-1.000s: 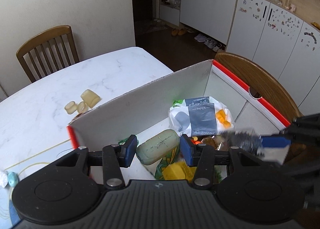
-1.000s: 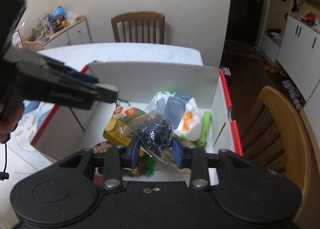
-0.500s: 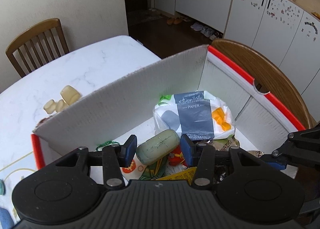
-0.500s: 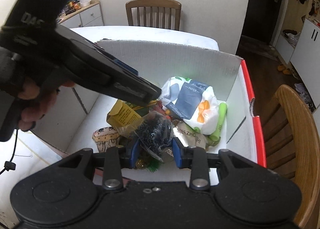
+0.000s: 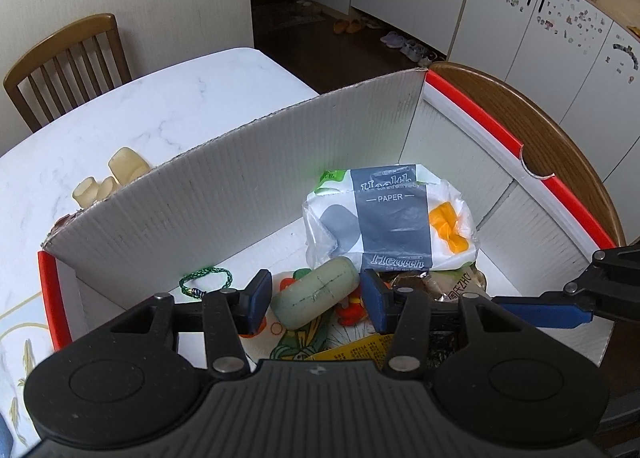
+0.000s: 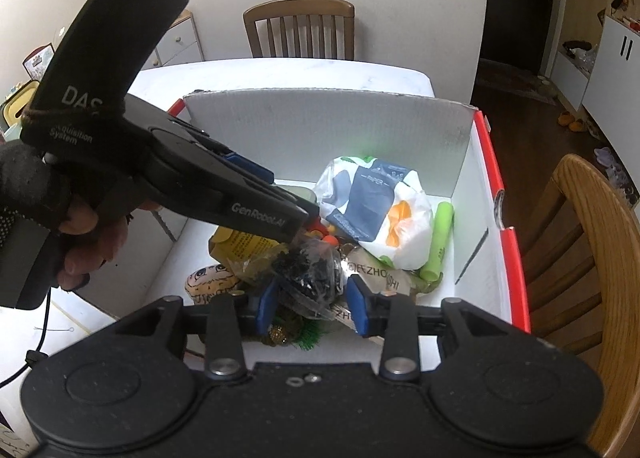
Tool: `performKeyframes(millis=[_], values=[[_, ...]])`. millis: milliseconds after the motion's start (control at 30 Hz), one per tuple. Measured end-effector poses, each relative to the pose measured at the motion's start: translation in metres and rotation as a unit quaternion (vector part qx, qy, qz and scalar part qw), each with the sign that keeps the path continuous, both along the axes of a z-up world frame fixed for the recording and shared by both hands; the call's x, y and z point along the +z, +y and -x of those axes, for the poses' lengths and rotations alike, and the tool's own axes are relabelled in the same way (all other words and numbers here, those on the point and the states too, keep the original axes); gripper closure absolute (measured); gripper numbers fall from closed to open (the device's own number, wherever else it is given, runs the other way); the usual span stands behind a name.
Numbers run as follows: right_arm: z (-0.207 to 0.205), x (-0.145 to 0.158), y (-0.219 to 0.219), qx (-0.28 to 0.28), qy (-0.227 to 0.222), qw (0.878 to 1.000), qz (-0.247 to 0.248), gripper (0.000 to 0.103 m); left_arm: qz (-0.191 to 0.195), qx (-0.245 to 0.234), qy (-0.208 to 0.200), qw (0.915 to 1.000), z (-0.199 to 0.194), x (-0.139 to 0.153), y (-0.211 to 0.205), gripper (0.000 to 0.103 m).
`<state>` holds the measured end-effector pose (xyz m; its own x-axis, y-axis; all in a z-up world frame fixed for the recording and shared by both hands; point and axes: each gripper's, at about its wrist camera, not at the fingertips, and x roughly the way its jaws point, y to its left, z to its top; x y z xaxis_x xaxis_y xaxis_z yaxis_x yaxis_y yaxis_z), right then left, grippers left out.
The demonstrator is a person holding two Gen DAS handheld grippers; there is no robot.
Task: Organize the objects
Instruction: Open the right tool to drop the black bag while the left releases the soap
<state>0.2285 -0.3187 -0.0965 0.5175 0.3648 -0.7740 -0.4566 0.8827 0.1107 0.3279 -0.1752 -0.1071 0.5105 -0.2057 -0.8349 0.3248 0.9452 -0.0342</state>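
Note:
A white corrugated box (image 5: 240,186) with red edges holds a pile of items. In the left wrist view a pale green cylinder (image 5: 316,294) lies on the pile between the blue pads of my left gripper (image 5: 314,304). Its jaws are opening, and small gaps show at both ends of the cylinder. In the right wrist view a clear bag of dark small pieces (image 6: 310,274) sits on the pile between the pads of my right gripper (image 6: 311,304). Those jaws are opening too and stand slightly off the bag. The left gripper (image 6: 296,218) reaches into the box (image 6: 320,110) from the left, held by a gloved hand.
Inside the box are a tissue pack (image 5: 392,222), a green bracelet (image 5: 206,278), a green tube (image 6: 440,242), a yellow carton (image 6: 236,242) and a doll face (image 6: 208,278). Pale yellow pieces (image 5: 112,174) lie on the white table behind the box. Wooden chairs (image 6: 300,30) (image 6: 592,258) stand around.
My left gripper has come forward and down into the box with the cylinder between its pads. Both pairs of jaws have widened a little around their objects. The right gripper has hardly moved.

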Motion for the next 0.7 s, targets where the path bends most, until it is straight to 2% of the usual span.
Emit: performKeyframes(millis=[100, 200, 700], values=[[0.002, 0.001, -0.001, -0.006, -0.003, 1.000, -0.002, 0.058, 0.001, 0.002, -0.010, 0.9999, 0.003, 0.003, 0.000, 0.040], [0.003, 0.004, -0.003, -0.010, -0.008, 1.000, -0.005, 0.049, 0.003, 0.001, -0.016, 0.9999, 0.007, 0.008, 0.001, 0.040], [0.016, 0.021, -0.005, -0.020, -0.027, 0.999, -0.023, 0.041, 0.020, 0.011, -0.051, 0.9984, 0.040, 0.040, 0.018, 0.039]])
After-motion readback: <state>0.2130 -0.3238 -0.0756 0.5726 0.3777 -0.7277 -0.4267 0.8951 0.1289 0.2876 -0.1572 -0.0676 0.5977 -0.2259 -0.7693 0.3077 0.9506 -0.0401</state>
